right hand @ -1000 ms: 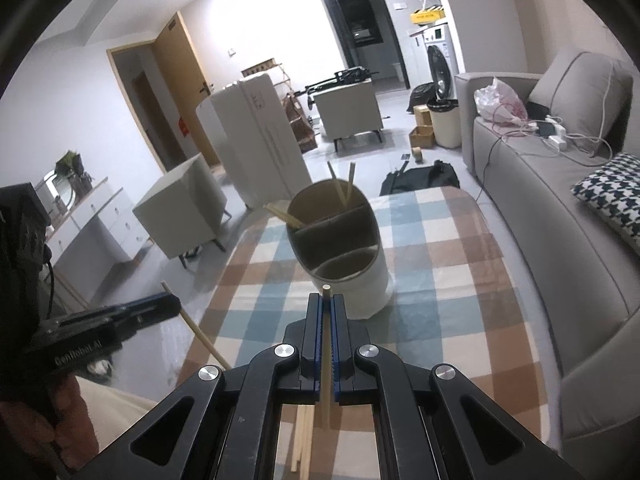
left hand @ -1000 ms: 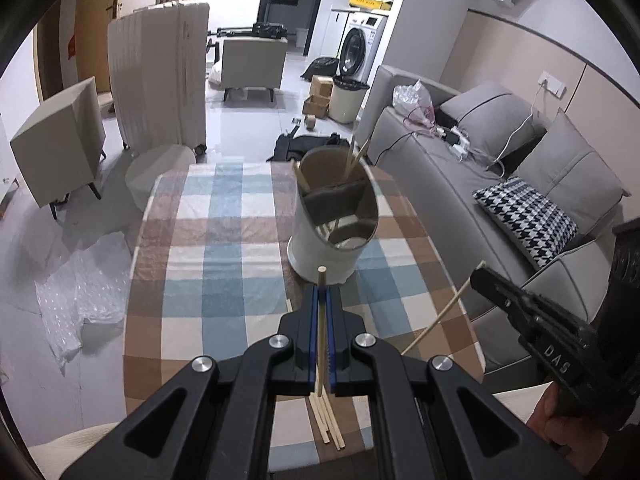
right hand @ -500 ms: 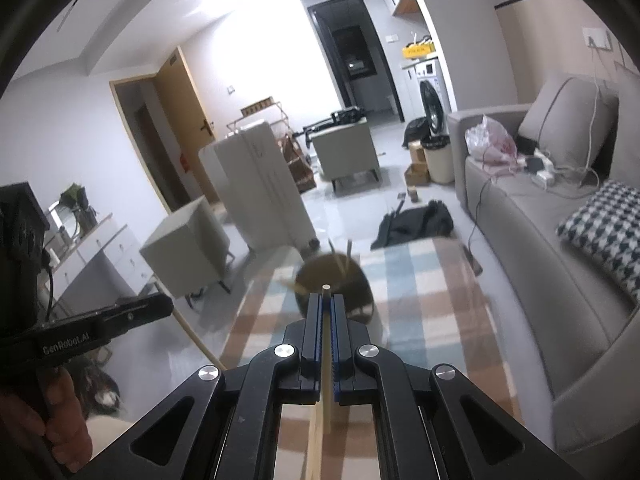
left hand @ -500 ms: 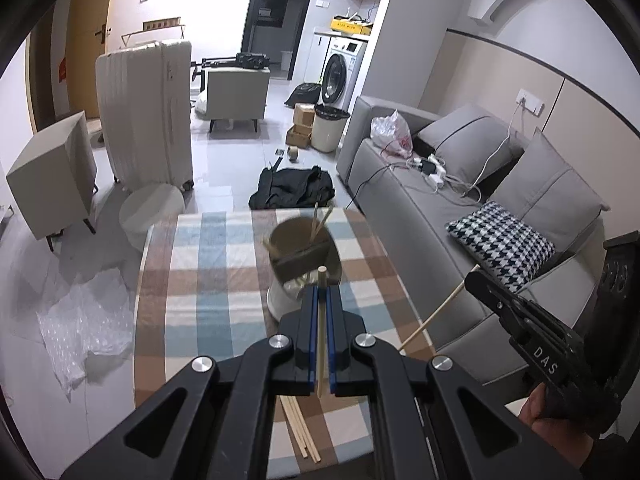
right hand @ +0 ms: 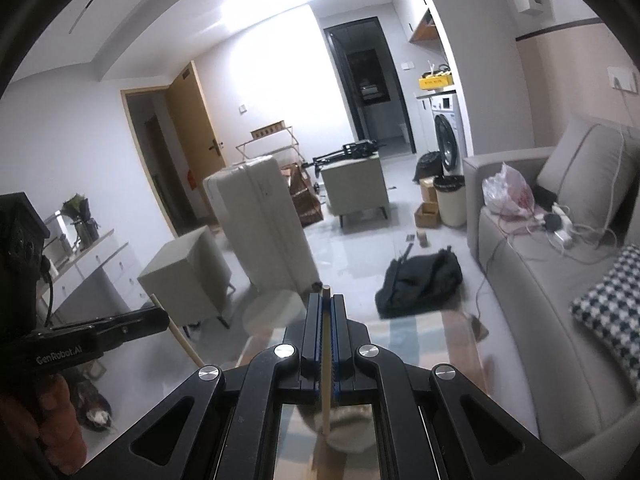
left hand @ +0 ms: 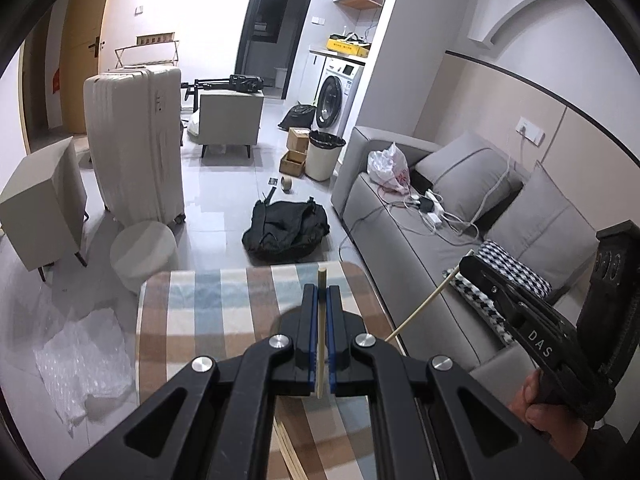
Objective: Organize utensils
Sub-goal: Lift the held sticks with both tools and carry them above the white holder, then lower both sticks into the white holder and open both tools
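In the left wrist view my left gripper [left hand: 321, 290] is shut on a pale wooden chopstick [left hand: 321, 344], which stands upright between the blue pads above the checked tablecloth [left hand: 216, 308]. At the right of that view my right gripper [left hand: 466, 265] grips a second chopstick [left hand: 424, 308] that slants down to the left. In the right wrist view the right gripper [right hand: 327, 298] is shut on that chopstick [right hand: 326, 364]. The left gripper [right hand: 162, 318] shows at the left with its stick [right hand: 182, 340]. A blurred pale utensil holder [right hand: 350, 438] peeks out under the right jaws. Loose chopsticks [left hand: 290, 454] lie on the cloth.
A grey sofa [left hand: 404, 240] runs along the table's right side. On the floor beyond the table are a black bag [left hand: 286, 226], a round white stool [left hand: 144, 252] and a tall suitcase [left hand: 136, 144]. Bubble wrap [left hand: 86, 364] lies left of the table.
Both grippers have risen and tipped upward, each keeping its chopstick. The utensil holder has slid from the middle of both views down beneath the jaws.
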The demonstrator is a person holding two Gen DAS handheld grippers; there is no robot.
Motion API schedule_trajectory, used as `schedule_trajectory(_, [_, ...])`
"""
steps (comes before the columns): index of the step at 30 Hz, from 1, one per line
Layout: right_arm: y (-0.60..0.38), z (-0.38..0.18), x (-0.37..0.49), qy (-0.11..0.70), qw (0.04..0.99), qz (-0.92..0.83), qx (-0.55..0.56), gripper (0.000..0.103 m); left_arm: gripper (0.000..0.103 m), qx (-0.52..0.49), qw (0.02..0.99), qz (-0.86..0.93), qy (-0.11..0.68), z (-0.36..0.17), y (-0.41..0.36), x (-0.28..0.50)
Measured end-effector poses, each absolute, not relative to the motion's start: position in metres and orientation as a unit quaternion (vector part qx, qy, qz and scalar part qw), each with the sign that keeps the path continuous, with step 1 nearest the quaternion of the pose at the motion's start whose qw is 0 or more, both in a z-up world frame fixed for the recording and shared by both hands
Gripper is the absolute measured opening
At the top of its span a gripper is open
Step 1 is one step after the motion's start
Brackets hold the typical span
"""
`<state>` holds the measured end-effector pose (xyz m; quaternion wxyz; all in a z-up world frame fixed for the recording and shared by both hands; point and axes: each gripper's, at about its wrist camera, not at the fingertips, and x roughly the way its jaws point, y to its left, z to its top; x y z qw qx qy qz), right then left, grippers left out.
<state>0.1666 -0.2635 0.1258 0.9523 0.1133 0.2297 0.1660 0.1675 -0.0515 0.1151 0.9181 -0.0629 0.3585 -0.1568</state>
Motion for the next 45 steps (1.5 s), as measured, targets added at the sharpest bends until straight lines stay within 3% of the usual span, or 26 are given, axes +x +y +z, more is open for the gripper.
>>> schedule_trajectory(15, [-0.236, 0.094, 0.257, 0.238, 0.947, 0.19, 0.104, 0.003, 0.0, -0.056, 0.916, -0.153, 0.366, 0.081, -0.051, 0.232])
schedule_trajectory(37, [-0.209, 0.041, 0.257, 0.295, 0.932, 0.202, 0.051, 0.006, 0.0, -0.081, 0.884, -0.183, 0.423, 0.043, -0.05, 0.243])
schedule_trajectory(38, [-0.211, 0.04, 0.256, 0.299, 0.931, 0.202, 0.054, 0.006, 0.001, -0.083, 0.881, -0.183, 0.428, 0.042, -0.049, 0.242])
schedule_trajectory(40, [-0.217, 0.038, 0.252, 0.303, 0.931, 0.196, 0.061, 0.009, 0.015, -0.078, 0.878, -0.172, 0.439, 0.04, -0.049, 0.241])
schedule_trajectory(42, [-0.224, 0.038, 0.246, 0.307, 0.93, 0.188, 0.071, 0.023, 0.034, -0.083, 0.879, -0.171, 0.438, 0.042, -0.045, 0.237])
schedule_trajectory(44, [-0.232, 0.038, 0.24, 0.307, 0.93, 0.184, 0.085, 0.028, 0.045, -0.08, 0.884, -0.161, 0.432, 0.048, -0.042, 0.229])
schedule_trajectory(45, [-0.237, 0.038, 0.235, 0.308, 0.93, 0.18, 0.09, 0.028, 0.046, -0.078, 0.886, -0.159, 0.429, 0.048, -0.042, 0.227])
